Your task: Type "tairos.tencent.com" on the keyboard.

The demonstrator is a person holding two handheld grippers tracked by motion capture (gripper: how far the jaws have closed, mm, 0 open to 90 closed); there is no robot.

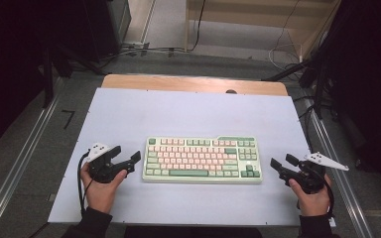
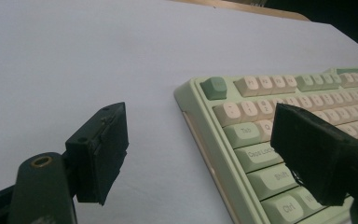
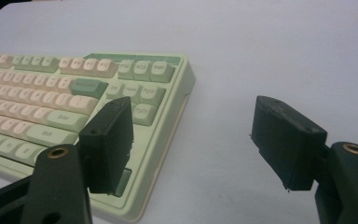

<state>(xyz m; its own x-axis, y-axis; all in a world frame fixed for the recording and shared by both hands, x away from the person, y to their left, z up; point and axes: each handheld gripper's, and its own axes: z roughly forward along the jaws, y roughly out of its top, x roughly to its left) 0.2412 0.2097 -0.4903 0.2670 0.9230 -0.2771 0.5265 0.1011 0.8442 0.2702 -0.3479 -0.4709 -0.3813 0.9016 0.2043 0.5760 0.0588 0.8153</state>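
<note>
The white table surface (image 1: 188,114) carries a green-and-pink keyboard (image 1: 202,159) at centre. The left gripper (image 1: 130,162) and right gripper (image 1: 281,163) flank its ends, jaws wide open, holding nothing.

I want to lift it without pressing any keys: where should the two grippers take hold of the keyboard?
Probably at its two short ends. The keyboard lies flat and long between the left gripper and the right gripper, both open and pointing inward. Each end shows a bare side wall below the keys, so come in level from each side.
</note>
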